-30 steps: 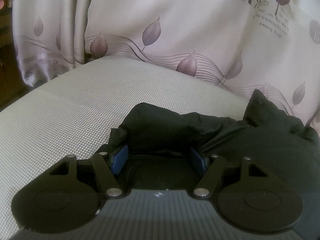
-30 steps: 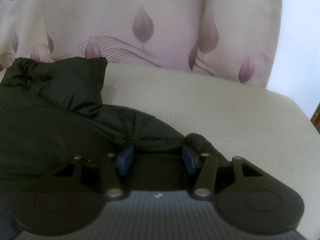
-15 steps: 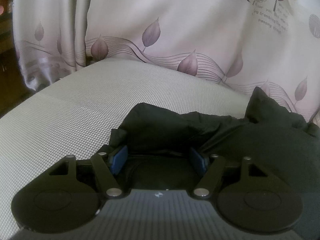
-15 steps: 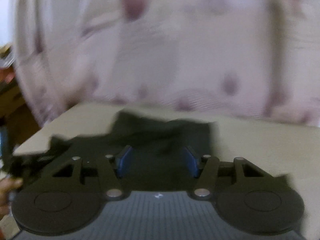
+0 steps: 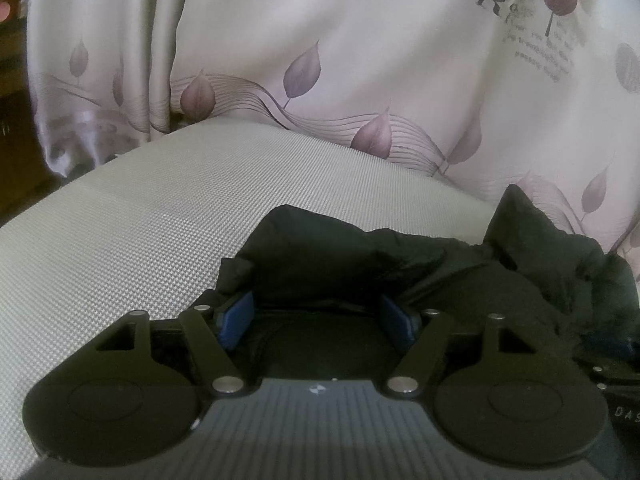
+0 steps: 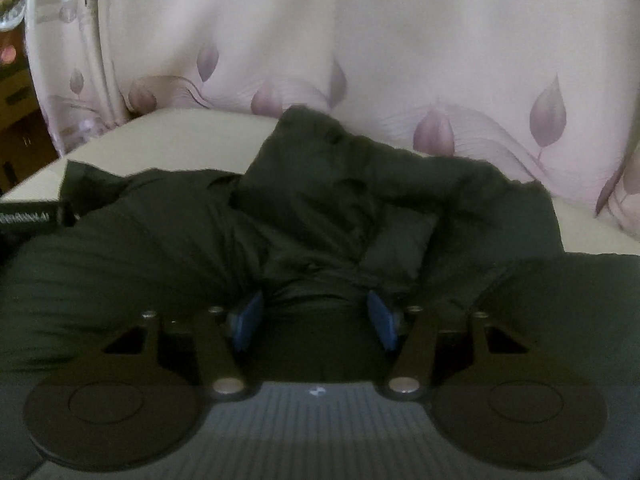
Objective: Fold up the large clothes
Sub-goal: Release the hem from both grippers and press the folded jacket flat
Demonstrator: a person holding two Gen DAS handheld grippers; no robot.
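A black padded garment (image 5: 460,276) lies on a beige woven bed surface (image 5: 140,232). My left gripper (image 5: 318,316) stands wide, its blue pads (image 5: 236,316) on either side of a bunched end of the garment, not clamped. My right gripper (image 6: 316,318) is also wide, with a fold of the garment (image 6: 320,208) lying between its blue pads (image 6: 382,320). The right gripper's body shows at the right edge of the left wrist view (image 5: 612,364). The left gripper's body shows at the left edge of the right wrist view (image 6: 28,216).
A pale curtain with leaf prints (image 5: 360,60) hangs along the far side of the bed, also in the right wrist view (image 6: 400,48). Dark wooden furniture (image 5: 12,92) stands beyond the bed's left edge.
My right gripper has swung left from the garment's right end over its middle, carrying that part across. The left gripper has stayed in place.
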